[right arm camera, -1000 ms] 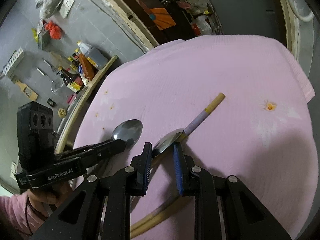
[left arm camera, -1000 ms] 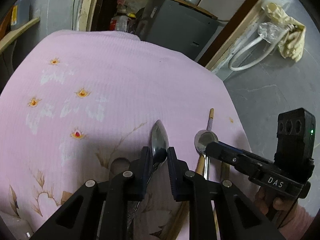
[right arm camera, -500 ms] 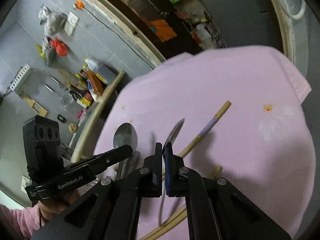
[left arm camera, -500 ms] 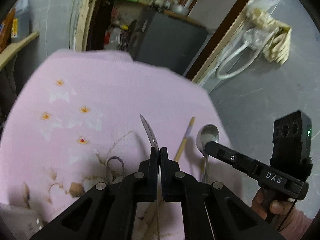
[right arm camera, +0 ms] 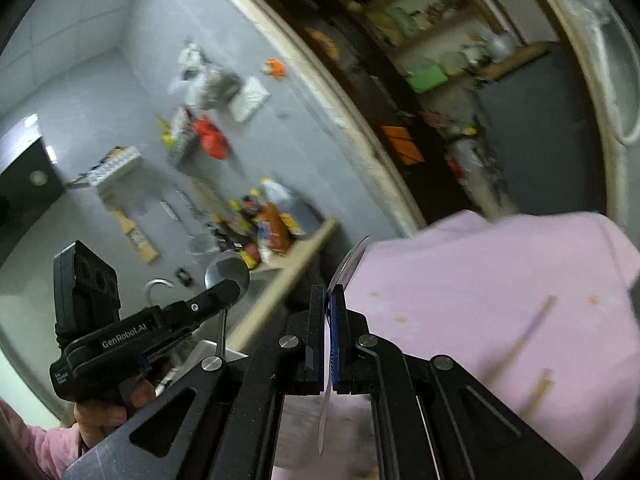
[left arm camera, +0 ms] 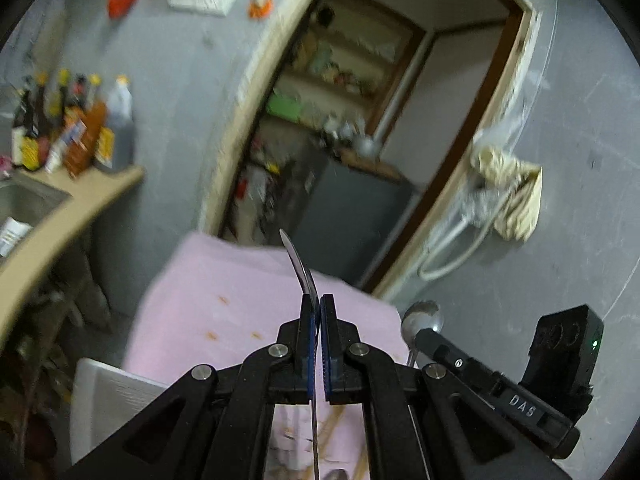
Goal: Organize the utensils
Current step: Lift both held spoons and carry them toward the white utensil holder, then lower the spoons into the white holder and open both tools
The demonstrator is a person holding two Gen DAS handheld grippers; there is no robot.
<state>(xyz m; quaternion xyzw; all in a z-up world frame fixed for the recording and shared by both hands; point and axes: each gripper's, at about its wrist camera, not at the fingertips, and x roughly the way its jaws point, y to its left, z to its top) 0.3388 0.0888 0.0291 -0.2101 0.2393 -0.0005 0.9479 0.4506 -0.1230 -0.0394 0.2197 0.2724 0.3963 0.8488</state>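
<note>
The left gripper (left arm camera: 319, 312) pinches 1 spoon (left arm camera: 298, 266) tight, up above the pink cloth (left arm camera: 224, 300). The right gripper (right arm camera: 330, 300) pinches another spoon (right arm camera: 350, 262) above that cloth too. 2 chopsticks (right arm camera: 524, 338) lie on the cloth.

Your left claw (left arm camera: 320, 316) is clamped tight on a spoon (left arm camera: 298, 264), aimed a little downward. Your right claw (right arm camera: 330, 304) is pinched on another spoon (right arm camera: 350, 264) beside it. Your left hand (right arm camera: 108, 404) wraps its grip.
</note>
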